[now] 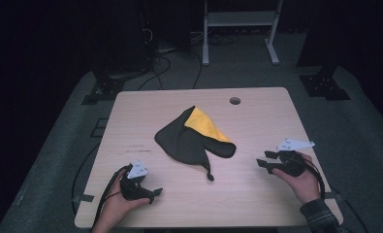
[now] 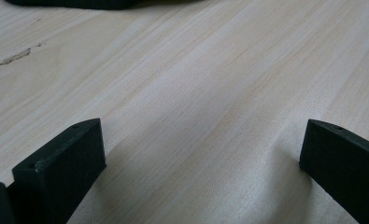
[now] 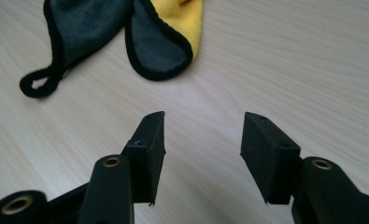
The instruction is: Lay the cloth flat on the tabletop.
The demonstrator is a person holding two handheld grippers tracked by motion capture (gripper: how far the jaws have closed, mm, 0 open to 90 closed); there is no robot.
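Left gripper (image 1: 152, 193): we find its jaws spread wide over bare table (image 1: 257, 194), holding nothing. Right gripper (image 1: 264, 159): jaws partly parted, empty, touching nothing. Beyond them, we record one dark grey and yellow cloth (image 1: 191, 141) crumpled at the table's centre, its hanging loop (image 3: 36, 85) nearest, apart from both grippers.

The table (image 1: 257, 194) is seen from above and behind the person's side in the high view, faced forward and down, far enough that the floor beyond 12 o'clock is included. The left gripper view is set very low and near, aimed along bare wood, with the cloth (image 2: 74, 3) edge caught at 11 o'clock. The right gripper view is set a little higher, tilted down, cloth (image 3: 102, 28) at 11 o'clock. Cloth (image 1: 191, 141) and tabletop are shared by all three.
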